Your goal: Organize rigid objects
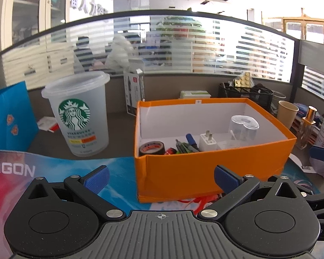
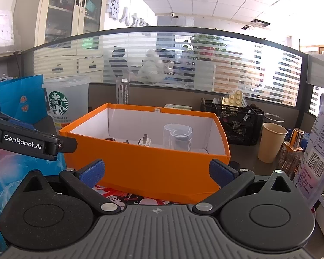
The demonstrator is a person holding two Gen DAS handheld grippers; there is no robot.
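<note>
Nearby, a Starbucks cup (image 1: 77,116) stands left of the orange box (image 1: 205,161).

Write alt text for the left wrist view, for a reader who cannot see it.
An open orange cardboard box sits just ahead of the open, empty left gripper, holding a black tape roll, a white plug adapter and a clear heart-shaped plastic container. A frosted plastic Starbucks cup stands left of the box.

Two low wrist views, side by side, facing the partition.
Both look closely at the open orange cardboard box (image 1: 207,168) (image 2: 149,168).
</note>
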